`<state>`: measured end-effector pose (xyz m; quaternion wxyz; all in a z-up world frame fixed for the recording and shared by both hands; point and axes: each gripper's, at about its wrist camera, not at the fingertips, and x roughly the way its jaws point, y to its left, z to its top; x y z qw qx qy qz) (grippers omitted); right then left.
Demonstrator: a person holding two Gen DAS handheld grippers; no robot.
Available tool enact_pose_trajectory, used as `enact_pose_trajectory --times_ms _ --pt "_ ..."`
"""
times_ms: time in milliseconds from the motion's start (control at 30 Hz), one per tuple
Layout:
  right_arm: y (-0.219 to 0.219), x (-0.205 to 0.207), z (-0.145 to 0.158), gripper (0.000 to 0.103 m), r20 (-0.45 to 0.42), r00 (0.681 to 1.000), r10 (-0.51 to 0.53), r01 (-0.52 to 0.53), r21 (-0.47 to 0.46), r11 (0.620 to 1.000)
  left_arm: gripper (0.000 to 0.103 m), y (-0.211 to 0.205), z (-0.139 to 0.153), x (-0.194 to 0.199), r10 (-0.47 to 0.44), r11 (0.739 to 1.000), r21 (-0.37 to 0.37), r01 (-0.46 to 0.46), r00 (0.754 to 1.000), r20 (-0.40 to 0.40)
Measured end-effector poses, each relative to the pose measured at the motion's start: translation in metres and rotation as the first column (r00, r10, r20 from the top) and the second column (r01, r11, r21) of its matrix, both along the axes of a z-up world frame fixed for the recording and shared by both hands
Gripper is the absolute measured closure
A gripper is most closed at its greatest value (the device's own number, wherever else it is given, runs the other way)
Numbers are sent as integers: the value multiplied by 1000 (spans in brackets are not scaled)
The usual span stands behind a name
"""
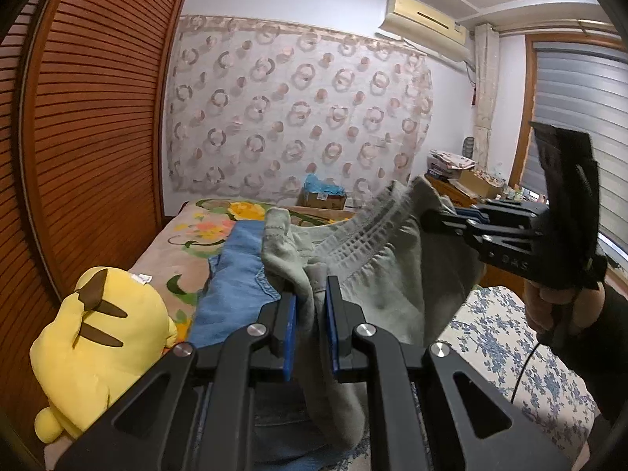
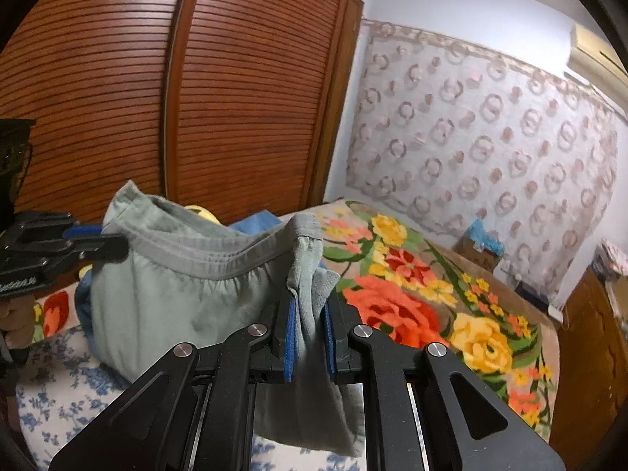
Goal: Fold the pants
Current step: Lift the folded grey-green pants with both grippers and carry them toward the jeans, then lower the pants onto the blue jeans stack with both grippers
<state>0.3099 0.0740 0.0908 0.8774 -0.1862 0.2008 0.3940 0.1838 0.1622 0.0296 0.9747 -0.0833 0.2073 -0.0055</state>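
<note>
Only left cam: plush (image 1: 102,337)

Pants (image 1: 369,274) are showing grey-green, waistband a darker grey. Denim (image 1: 235,271) is showing blue. Plush toy (image 1: 102,337) is showing yellow with brown marks. Blanket (image 2: 431,294) is showing orange, yellow flowers; sheet (image 1: 506,337) is showing blue floral print.

Yellow plush toy (image 1: 98,345) and jeans (image 1: 235,282) crowd the left; flowered blanket (image 2: 431,294) lies open.
</note>
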Motion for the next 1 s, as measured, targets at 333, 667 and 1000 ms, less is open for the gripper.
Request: enact_pose_trajectory --times_ms 333,667,1000 --pt "57 22 -6 94 31 996 78 -76 -54 996 92 18 -7 -8 40 999 -35 -39 999 14" --pt "105 34 -24 94 23 992 124 -122 -88 989 92 28 -24 -20 126 988 -91 -127 992 -12" --pt "130 41 -30 94 1 992 125 -124 -81 989 92 26 -33 -25 163 982 -94 -163 987 -12"
